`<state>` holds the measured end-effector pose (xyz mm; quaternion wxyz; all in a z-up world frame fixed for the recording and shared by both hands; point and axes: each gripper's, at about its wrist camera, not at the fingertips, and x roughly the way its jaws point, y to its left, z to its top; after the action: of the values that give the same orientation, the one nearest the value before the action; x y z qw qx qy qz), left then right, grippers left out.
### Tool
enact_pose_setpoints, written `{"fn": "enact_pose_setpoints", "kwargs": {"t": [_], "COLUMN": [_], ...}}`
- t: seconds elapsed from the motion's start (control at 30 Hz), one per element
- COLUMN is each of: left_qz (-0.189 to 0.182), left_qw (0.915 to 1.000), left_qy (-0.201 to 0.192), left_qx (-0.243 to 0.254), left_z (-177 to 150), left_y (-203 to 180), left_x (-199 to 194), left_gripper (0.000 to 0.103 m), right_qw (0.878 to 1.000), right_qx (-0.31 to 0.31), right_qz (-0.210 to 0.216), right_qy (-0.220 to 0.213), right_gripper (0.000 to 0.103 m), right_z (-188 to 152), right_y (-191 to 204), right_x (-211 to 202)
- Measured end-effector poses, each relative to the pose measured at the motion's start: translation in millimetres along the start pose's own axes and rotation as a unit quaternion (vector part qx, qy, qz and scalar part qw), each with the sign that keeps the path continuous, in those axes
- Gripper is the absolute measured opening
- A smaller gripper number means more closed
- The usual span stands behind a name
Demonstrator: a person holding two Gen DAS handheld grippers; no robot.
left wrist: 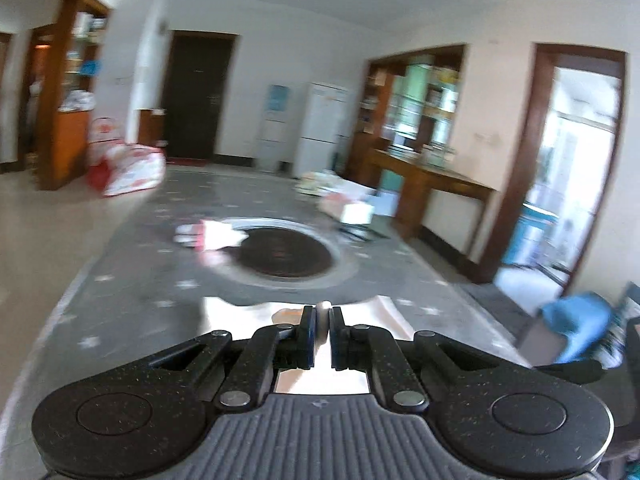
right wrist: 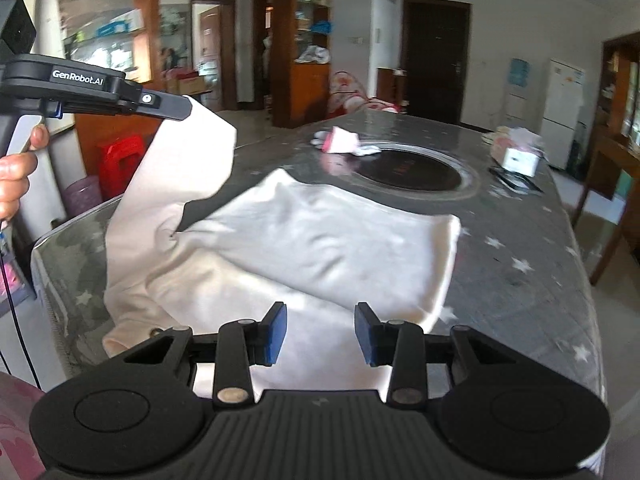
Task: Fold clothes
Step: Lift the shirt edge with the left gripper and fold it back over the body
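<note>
Now the left gripper [left wrist: 322, 322] is clamped on a fold of the white garment [right wrist: 320, 248], its jaws nearly together with a sliver of pale cloth pinched between the pads. From the right wrist view that same gripper [right wrist: 182, 108] shows side-on, above and off the near-left corner of the table [right wrist: 540, 248], held by a hand [right wrist: 16, 176] at the frame's left edge. One edge of the garment hangs from its tip, lifted clear of the table and draping down in a broad sheet to the bunched cloth below.

The rest of the garment lies on the table's near end, spread in a rumpled, partly doubled layer, with one folded edge toward the table's right side and a bunched corner by the near-left edge. A small round button or snap sits on that corner, though it is too small to be sure which.

The right gripper [right wrist: 320, 332] hovers over the near edge of the garment with its jaws standing apart. Cloth shows between the blue pads [right wrist: 276, 332], but they do not press on it.

Farther along the table, past the garment, a dark round plate [right wrist: 412, 170] is set into the top. Just beside its far-left rim lies a small pink and white bundle [right wrist: 342, 142]. A white box [right wrist: 520, 162] sits near the table's far-right side, among blurred papers.

The left wrist view is smeared by motion.
</note>
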<state>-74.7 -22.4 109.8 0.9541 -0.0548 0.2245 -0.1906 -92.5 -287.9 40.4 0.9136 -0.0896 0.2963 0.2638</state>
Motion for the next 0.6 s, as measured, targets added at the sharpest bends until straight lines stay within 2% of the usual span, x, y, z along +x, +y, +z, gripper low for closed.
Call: {"fn": "enact_pose_setpoints", "kwargs": {"t": [0.2,0.43,0.53,0.6], "left_qz": [-0.063,-0.096,-0.108,-0.112], "left_qw": [0.9968,0.9904,0.9870,0.9853], "left_qy": [0.039,0.080,0.097,0.104], "left_qx": [0.029,0.059,0.068,0.076], "left_z": [-12.3,-42.5,-54.1,-59.8], "left_y": [-42.4,-66.5,-71.6,-74.5], "left_x": [31.4,57.6,63.6,64.2], "left_gripper": [0.007,0.009,0.013,0.024], "right_qw": [0.999,0.998,0.998,0.998], "right_qx": [0.031,0.049,0.056,0.059], "right_qz": [-0.023,-0.036,-0.038,-0.035], "right_qy": [0.005,0.009,0.008,0.007], "right_gripper": [0.037,0.037,0.037,0.037], "right_z": [-15.4,-23.1,-23.1,-22.4], "right_y": [-16.9,-25.8,-27.6,-27.8], "right_x": [-10.0,-12.7,-13.0,-12.4]}}
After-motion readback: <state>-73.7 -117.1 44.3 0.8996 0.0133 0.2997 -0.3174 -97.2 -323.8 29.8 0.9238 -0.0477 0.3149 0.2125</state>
